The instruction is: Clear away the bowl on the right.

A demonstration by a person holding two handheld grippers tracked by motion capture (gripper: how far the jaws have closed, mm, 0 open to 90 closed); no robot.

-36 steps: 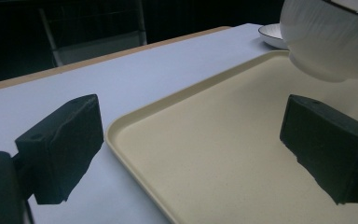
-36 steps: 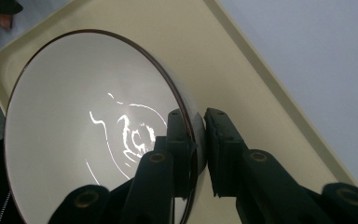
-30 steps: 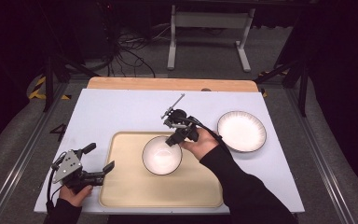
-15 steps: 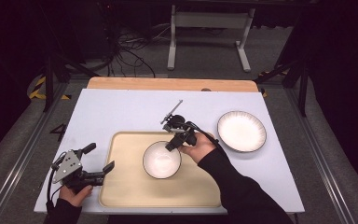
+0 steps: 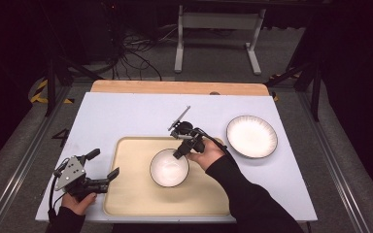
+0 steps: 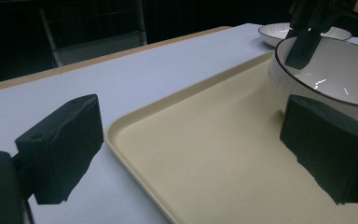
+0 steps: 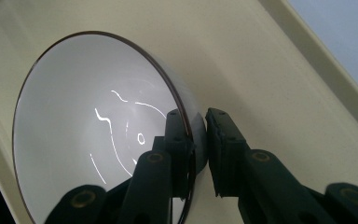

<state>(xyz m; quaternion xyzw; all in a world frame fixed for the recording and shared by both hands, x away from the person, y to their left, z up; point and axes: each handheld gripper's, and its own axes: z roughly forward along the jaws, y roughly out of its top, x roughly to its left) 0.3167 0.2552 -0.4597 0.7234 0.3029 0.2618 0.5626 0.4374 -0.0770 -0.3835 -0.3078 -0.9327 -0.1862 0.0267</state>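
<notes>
Now my right gripper (image 5: 181,150) pinches the white black-rimmed ceramic bowl (image 5: 169,168) at two o'clock; I'd release only once it sits flat on the beige plastic tray (image 5: 136,199), left gripper (image 5: 108,176) wide.

Left tongs (image 5: 104,166) agape, right tongs (image 5: 180,152) pinched.

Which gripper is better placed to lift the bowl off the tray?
Right. The right gripper has its jaws astride the white bowl's rim; the left gripper sits open at the tray's left edge.

Room on the tray's near half
The bowl (image 5: 169,168) and right gripper (image 5: 181,151) block its far middle; the plate (image 5: 251,136) sits well apart
</notes>
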